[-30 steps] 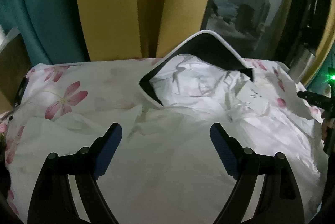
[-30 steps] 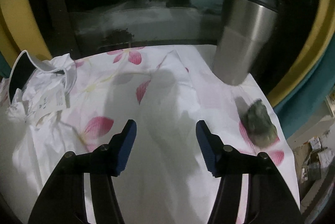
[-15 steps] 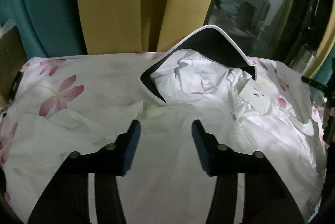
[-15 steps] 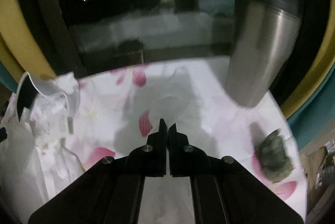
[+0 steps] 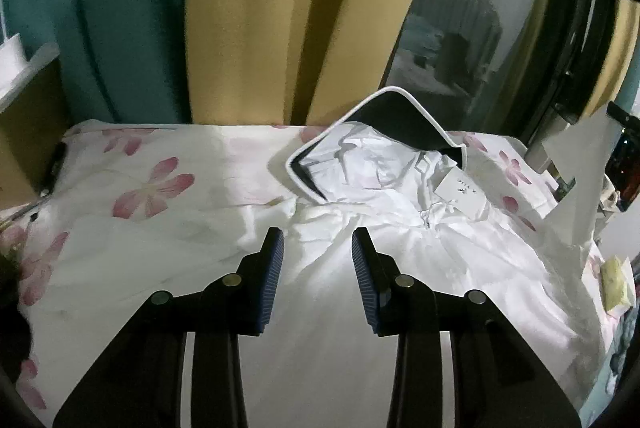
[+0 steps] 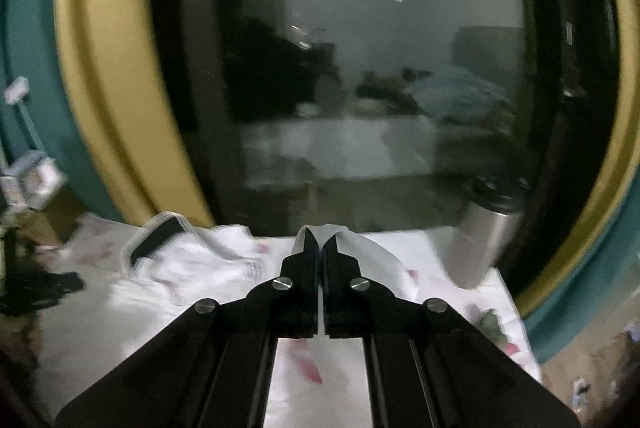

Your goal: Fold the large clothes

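Observation:
A white garment with a black, white-edged collar and a paper tag lies spread on the flowered sheet. My left gripper hovers over the garment just below the collar. Its jaws are closing, with white cloth seen in the gap but neither pad pressing on it. My right gripper is shut on a fold of the white garment and holds it raised above the table. In the left wrist view that lifted cloth rises at the far right.
A steel tumbler stands at the table's right back corner, with a small green object near the right edge. A pale packet lies by that edge. Yellow and teal curtains and a dark window close off the back.
The left jaws have narrowed from wide apart to about half. The right jaws closed on the cloth, then the right gripper rose, lifting the fold off the table.

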The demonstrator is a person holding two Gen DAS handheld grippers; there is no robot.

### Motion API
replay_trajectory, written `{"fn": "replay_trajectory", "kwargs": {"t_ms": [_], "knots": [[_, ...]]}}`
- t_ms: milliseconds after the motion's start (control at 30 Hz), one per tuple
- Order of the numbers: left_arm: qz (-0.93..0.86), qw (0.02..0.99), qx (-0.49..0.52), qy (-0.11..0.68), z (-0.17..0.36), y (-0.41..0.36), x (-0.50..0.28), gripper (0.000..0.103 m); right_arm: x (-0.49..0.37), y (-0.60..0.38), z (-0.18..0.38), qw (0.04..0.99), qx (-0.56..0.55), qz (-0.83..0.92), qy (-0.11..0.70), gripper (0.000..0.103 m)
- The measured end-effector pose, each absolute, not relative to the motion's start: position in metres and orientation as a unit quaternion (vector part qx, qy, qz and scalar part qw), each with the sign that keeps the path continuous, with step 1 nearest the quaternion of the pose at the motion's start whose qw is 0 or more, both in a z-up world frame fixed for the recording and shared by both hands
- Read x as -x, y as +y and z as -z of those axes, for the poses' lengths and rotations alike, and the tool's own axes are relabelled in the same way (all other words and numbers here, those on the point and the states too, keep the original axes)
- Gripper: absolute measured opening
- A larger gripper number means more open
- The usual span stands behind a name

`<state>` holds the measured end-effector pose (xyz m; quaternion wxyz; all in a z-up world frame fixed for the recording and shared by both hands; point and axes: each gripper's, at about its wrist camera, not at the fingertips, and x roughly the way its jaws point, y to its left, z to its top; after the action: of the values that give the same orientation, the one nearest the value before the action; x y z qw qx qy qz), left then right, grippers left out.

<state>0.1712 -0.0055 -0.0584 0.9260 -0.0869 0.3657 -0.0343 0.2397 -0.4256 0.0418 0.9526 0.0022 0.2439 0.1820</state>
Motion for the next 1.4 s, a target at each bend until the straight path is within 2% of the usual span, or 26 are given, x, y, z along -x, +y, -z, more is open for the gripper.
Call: {"fn": "replay_trajectory", "kwargs": {"t_ms": [267, 600, 733, 900, 933, 967, 1000, 1033, 1067, 1400], "knots": [[0.023, 0.934, 0.097, 0.344, 0.046, 0.029, -0.134, 0.038, -0.219, -0.357, -0.042, 0.941, -0.003, -0.236, 0.242, 0.001], [0.006, 0.932, 0.118, 0.342, 0.049, 0.074, -0.11, 0.038, -0.21, -0.25, -0.008, 0.913, 0.0, -0.312, 0.261, 0.001], [0.001, 0.932, 0.121, 0.342, 0.049, 0.086, -0.106, 0.038, -0.203, -0.208, 0.02, 0.894, -0.003, -0.342, 0.29, 0.002], [0.002, 0.929, 0.123, 0.348, 0.052, 0.089, -0.106, 0.038, -0.194, -0.16, 0.091, 0.845, 0.003, -0.37, 0.385, 0.003], [0.002, 0.929, 0.122, 0.349, 0.053, 0.089, -0.106, 0.038, -0.19, -0.154, 0.103, 0.837, 0.007, -0.372, 0.401, 0.008], [0.002, 0.928, 0.119, 0.352, 0.054, 0.087, -0.106, 0.038, -0.184, -0.151, 0.112, 0.834, 0.012, -0.369, 0.411, 0.026], [0.002, 0.928, 0.117, 0.354, 0.055, 0.086, -0.107, 0.038, -0.177, -0.15, 0.117, 0.832, 0.016, -0.367, 0.416, 0.038], [0.002, 0.927, 0.116, 0.356, 0.056, 0.084, -0.107, 0.038, -0.171, -0.153, 0.118, 0.832, 0.017, -0.368, 0.416, 0.06], [0.003, 0.926, 0.115, 0.359, 0.057, 0.082, -0.109, 0.038, -0.164, -0.158, 0.118, 0.831, 0.019, -0.37, 0.415, 0.065], [0.055, 0.916, 0.081, 0.39, 0.069, 0.032, -0.129, 0.038, -0.149, -0.307, 0.093, 0.901, 0.035, -0.189, 0.39, 0.065]]}}
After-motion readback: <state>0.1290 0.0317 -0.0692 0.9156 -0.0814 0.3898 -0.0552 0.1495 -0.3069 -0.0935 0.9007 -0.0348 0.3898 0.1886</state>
